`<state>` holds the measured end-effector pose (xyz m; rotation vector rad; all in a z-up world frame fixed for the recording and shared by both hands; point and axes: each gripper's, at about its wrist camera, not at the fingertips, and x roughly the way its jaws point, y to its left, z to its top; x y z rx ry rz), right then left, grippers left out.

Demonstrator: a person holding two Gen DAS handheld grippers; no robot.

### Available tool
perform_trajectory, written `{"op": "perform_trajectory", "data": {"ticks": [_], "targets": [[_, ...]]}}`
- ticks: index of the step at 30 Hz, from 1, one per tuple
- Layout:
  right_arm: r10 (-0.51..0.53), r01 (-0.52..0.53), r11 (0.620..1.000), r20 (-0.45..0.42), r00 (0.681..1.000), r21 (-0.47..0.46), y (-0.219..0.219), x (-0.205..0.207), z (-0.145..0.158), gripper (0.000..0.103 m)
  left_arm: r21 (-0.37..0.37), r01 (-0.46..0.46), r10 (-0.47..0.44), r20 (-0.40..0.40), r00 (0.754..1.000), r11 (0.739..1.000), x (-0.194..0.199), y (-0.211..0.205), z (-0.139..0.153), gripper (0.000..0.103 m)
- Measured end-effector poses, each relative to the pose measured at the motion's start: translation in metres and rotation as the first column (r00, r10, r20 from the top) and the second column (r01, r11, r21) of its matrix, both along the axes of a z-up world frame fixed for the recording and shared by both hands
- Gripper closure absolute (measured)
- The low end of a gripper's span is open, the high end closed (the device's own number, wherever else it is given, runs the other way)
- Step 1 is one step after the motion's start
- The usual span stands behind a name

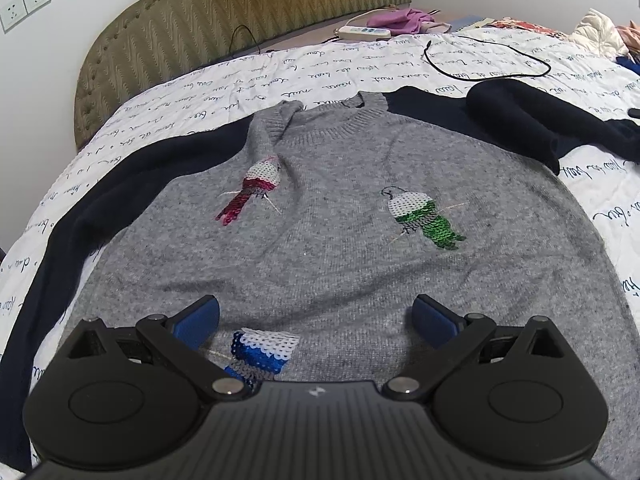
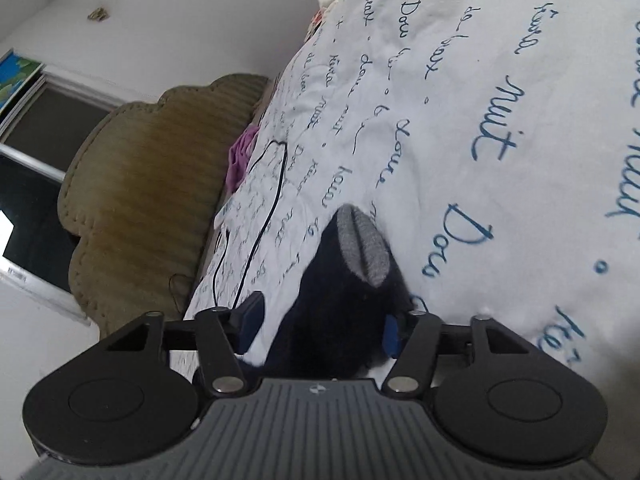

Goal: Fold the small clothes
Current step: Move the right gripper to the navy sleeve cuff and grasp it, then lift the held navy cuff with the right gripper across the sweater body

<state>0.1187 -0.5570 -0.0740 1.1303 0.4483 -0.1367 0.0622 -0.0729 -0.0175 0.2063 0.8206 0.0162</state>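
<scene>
The grey sweater (image 1: 332, 216) lay flat on the bed quilt (image 1: 240, 76), front up, spread ahead of the left tongs (image 1: 316, 316), which hung open above its hem, gripping nothing; its navy right sleeve (image 2: 340, 304) ran between the open right tongs (image 2: 320, 324), the grey cuff (image 2: 362, 244) just beyond their tips. To fold well, the right tongs should probably close near the cuff and carry the sleeve across the chest; the left could pin the hem, avoiding the sequin patches (image 1: 424, 216).

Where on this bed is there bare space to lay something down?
Bare quilt shows between the sweater collar and the headboard, left of the black cable. The far right is crowded with the bunched navy sleeve and piled clothes.
</scene>
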Motion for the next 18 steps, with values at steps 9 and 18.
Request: {"op": "perform_trajectory", "data": {"ticks": [9,18], "targets": [[-0.069,0.068,0.997,-0.026,0.997,-0.046,-0.012,0.02,0.01,0.089,0.007,-0.041,0.041,0.026,0.999,0.999,0.002,0.012,0.011,0.0],[-0.116,0.121,0.888,0.039,0.993,-0.444,-0.011,0.015,0.112,0.089,0.014,-0.061,0.06,0.041,0.997,0.998,0.006,0.023,0.014,0.0]]}}
